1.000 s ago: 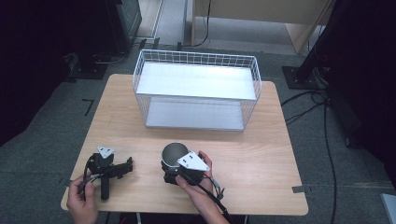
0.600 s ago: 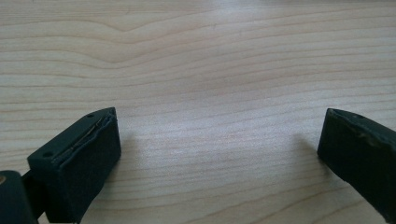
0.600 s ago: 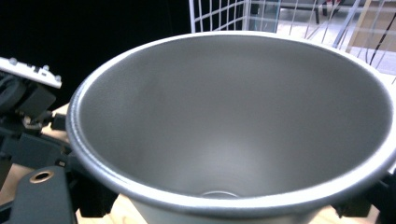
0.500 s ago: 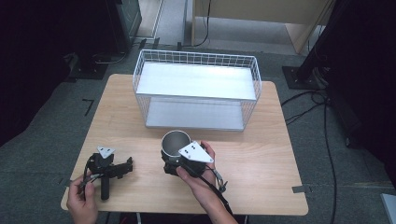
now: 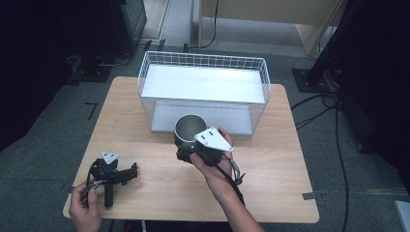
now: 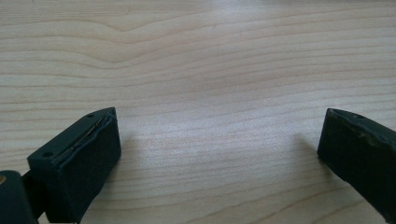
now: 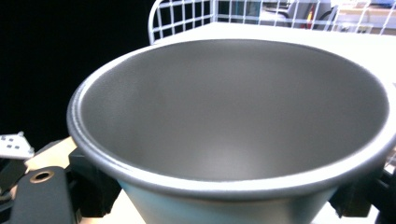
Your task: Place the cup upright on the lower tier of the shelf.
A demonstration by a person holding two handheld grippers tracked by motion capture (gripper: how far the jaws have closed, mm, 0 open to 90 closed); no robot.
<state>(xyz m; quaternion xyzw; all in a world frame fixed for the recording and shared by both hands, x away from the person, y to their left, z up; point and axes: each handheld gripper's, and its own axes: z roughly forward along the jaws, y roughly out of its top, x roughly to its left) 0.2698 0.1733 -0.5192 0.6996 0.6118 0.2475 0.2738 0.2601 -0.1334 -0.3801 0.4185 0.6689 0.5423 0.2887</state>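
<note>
Wooden table (image 5: pixel 145 140) with white wire basket (image 5: pixel 203 92) at far edge; metal cup (image 5: pixel 188 129) held above tabletop just before basket, clamped low on its wall by right gripper (image 5: pixel 193 147). Likely rigid, light, slick-sided, so best gripped across body. Left gripper (image 5: pixel 126 174) resting near front-left, jaws wide apart, empty.

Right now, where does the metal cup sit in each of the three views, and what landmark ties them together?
High view: the metal cup is at table centre, held in the right gripper, just in front of the wire basket.
Left gripper view: bare wooden table between open jaws; no cup here.
Right gripper view: the cup is close up, jaws on both sides.
Shared landmark: the wire basket behind the cup.
</note>
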